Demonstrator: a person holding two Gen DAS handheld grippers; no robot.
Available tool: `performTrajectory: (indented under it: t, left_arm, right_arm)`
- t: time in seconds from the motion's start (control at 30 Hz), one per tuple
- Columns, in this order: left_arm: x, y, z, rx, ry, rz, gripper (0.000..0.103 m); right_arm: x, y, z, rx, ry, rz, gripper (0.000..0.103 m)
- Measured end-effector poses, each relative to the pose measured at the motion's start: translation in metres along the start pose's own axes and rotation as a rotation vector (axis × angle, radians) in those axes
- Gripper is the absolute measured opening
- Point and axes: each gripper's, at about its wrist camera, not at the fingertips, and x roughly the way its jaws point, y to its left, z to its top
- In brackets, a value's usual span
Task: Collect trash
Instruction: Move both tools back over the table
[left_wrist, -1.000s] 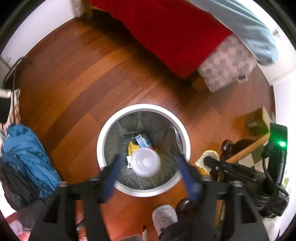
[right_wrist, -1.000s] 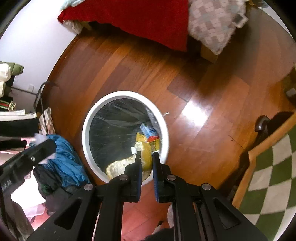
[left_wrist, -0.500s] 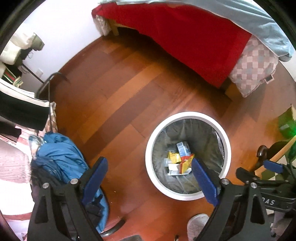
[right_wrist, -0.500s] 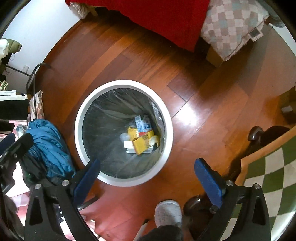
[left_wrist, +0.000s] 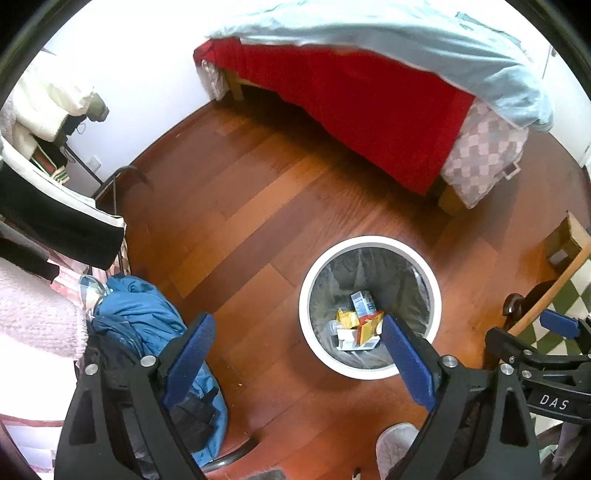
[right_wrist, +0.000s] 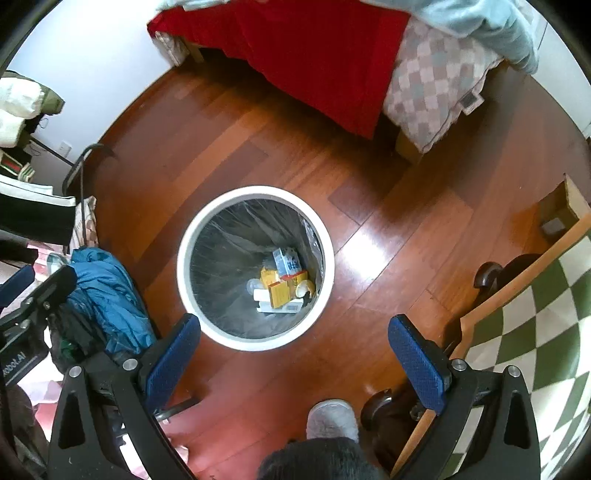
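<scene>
A round white trash bin (left_wrist: 369, 242) with a clear liner stands on the wooden floor; it also shows in the right wrist view (right_wrist: 255, 192). Several pieces of trash lie at its bottom (left_wrist: 358, 325): yellow wrappers, a blue-and-white carton and white bits, also seen from the right wrist (right_wrist: 282, 286). My left gripper (left_wrist: 299, 354) is open and empty, held above the floor left of the bin. My right gripper (right_wrist: 293, 356) is open and empty, just in front of the bin. The right gripper's body shows at the right edge of the left wrist view (left_wrist: 539, 354).
A bed with a red sheet (left_wrist: 354, 110) and checkered blanket (right_wrist: 432, 92) stands behind. A blue jacket (left_wrist: 147, 332) and clothes rack (left_wrist: 55, 214) are on the left. A green checkered rug (right_wrist: 535, 332) and a cardboard box (right_wrist: 561, 210) are on the right. My slipper (right_wrist: 332, 419) is below.
Both grippers opened, dropped their trash into the bin and rose away from it. The left view swung left, so the bin now sits to its right.
</scene>
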Motion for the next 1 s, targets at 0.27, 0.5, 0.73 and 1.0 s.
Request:
performTrajectory:
  t: [0.27, 0.5, 0.73, 1.0]
  left_arm:
    - [-0.058, 0.003, -0.016, -0.007, -0.069, -0.045, 0.092]
    - [-0.121, -0.005, -0.034, 0.004, -0.159, -0.039, 0.092]
    - [-0.156, -0.059, -0.061, 0.078, -0.206, -0.132, 0.092]
    - [-0.145, -0.208, -0.105, 0.338, -0.121, -0.279, 0.095]
  right_arm:
    - [-0.074, 0.008, -0.028, -0.019, -0.104, 0.019, 0.102]
    - [-0.144, 0.005, -0.064, 0.02, -0.204, 0.116, 0.102]
    - [-0.222, -0.067, -0.135, 0.203, -0.331, 0.159, 0.102]
    - [-0.264, -0.241, -0.264, 0.61, -0.339, 0.02, 0.102]
